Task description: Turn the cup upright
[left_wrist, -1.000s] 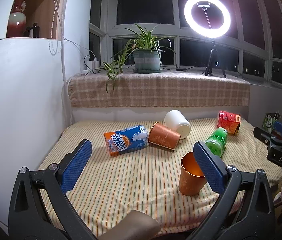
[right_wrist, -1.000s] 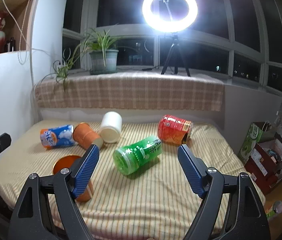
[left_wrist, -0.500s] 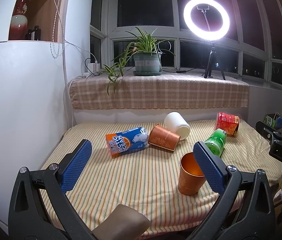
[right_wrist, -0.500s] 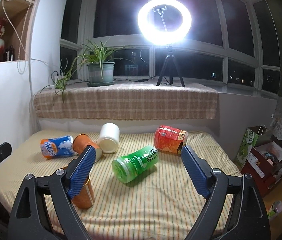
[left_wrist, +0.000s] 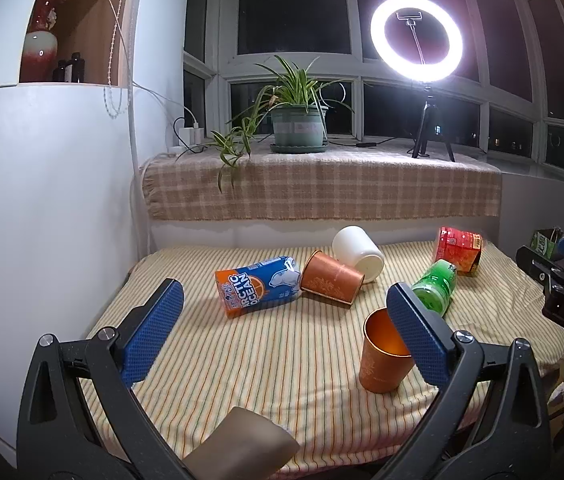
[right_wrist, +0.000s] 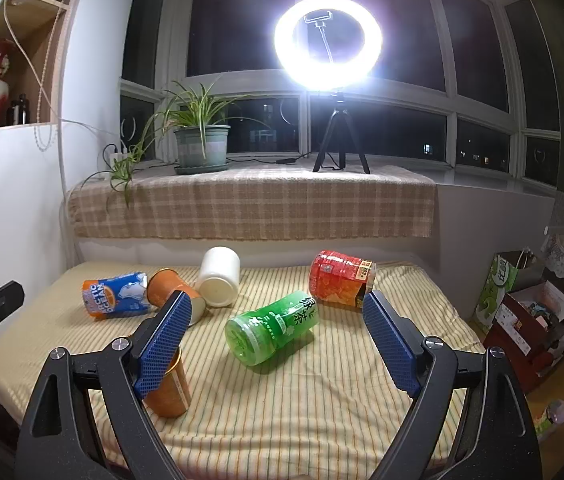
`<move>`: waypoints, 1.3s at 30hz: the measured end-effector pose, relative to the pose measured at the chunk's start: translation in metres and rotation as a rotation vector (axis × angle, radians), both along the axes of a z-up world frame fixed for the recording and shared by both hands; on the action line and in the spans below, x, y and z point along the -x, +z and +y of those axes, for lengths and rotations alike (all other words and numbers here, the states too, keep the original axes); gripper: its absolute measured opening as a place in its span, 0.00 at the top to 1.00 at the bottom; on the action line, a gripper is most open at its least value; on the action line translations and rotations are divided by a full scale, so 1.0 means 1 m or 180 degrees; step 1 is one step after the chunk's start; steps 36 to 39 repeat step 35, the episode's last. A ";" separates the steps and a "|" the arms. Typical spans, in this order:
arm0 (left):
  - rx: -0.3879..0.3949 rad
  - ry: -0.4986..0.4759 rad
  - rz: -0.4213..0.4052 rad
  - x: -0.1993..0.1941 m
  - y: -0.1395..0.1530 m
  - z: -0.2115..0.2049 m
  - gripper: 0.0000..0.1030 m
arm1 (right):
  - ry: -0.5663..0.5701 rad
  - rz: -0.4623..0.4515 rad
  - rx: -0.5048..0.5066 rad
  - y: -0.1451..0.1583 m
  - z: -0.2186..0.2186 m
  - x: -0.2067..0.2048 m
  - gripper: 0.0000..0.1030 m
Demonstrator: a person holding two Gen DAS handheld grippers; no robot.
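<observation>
Already upright near the bed's front edge, the orange cup [left_wrist: 382,354] stood just beyond the left gripper's [left_wrist: 282,332] wide right finger; the right gripper [right_wrist: 277,344] gaped empty too

I am facing dark night windows [right_wrist: 241,12], where a ring light [right_wrist: 328,46] on a tripod is glaring from the sill beside a potted spider plant [left_wrist: 298,120]. A checked cloth [right_wrist: 249,204] is draping the ledge (a red vase [left_wrist: 41,40] is sitting in the wall niche).
</observation>
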State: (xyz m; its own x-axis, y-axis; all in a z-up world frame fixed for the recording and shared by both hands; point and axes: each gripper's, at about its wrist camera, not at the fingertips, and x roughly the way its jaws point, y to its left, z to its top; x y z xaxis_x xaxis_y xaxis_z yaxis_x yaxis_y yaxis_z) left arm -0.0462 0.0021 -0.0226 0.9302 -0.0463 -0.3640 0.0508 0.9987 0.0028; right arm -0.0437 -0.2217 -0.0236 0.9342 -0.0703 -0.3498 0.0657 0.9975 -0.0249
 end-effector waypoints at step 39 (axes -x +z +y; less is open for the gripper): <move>-0.0002 0.0036 0.0031 -0.010 -0.001 0.004 0.00 | -0.0019 0.0147 -0.0030 -0.010 -0.004 -0.012 0.15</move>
